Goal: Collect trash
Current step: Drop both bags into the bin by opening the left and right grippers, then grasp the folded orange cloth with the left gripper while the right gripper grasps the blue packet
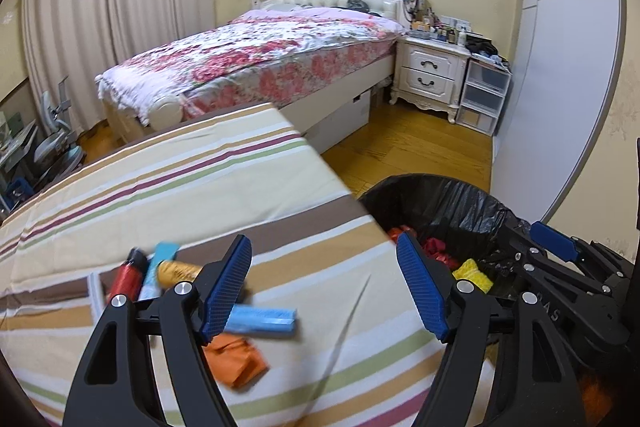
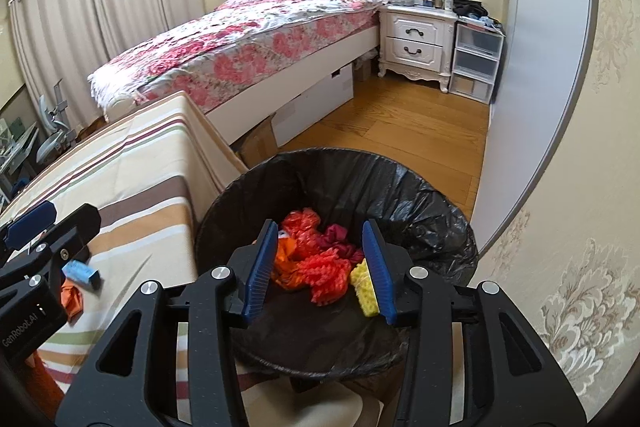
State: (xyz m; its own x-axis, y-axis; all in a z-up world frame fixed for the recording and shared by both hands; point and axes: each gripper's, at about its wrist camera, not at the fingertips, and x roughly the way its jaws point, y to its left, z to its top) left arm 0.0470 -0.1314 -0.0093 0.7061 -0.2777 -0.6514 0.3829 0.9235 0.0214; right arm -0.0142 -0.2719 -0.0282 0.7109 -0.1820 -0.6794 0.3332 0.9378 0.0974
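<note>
Well, the biggest surface under the left gripper [image 1: 324, 283] is the striped tablecloth [image 1: 168, 187], soft woven cotton in cream, tan, brown, maroon and green bands, lying flat with one long crease running down between the fingers. To that gripper's right and below table height sits the round trash bin [image 2: 420, 203], lined with a crinkly, glossy black plastic bag, and the right gripper [image 2: 320, 267] hangs directly above its mouth.

Inside the bin, beyond the right gripper's blue ribbed pads [image 2: 378, 267], there's a heap: red foam netting [image 2: 328, 273] with a knobbly mesh texture, a crumpled dark red cloth [image 2: 340, 241], a scrap of orange wrapper [image 2: 286, 253], and a yellow waffle-textured sponge [image 2: 366, 293] just by the right-hand pad.

Both grippers are parted and hold nothing. The left one's jaws gape wide over bare cloth; the right one's stand moderately apart with only the bin's contents far below.

Trash left on the table clusters at the left gripper's left finger: a crumpled orange paper [image 1: 236, 359] just under it, a flat light-blue rectangular packet [image 1: 262, 321] peeking out beside it, then a yellow-orange cylindrical tube [image 1: 176, 273], a second pale-blue packet [image 1: 158, 269] and a shiny red lighter-shaped item [image 1: 126, 277], all somewhat blurred.
</note>
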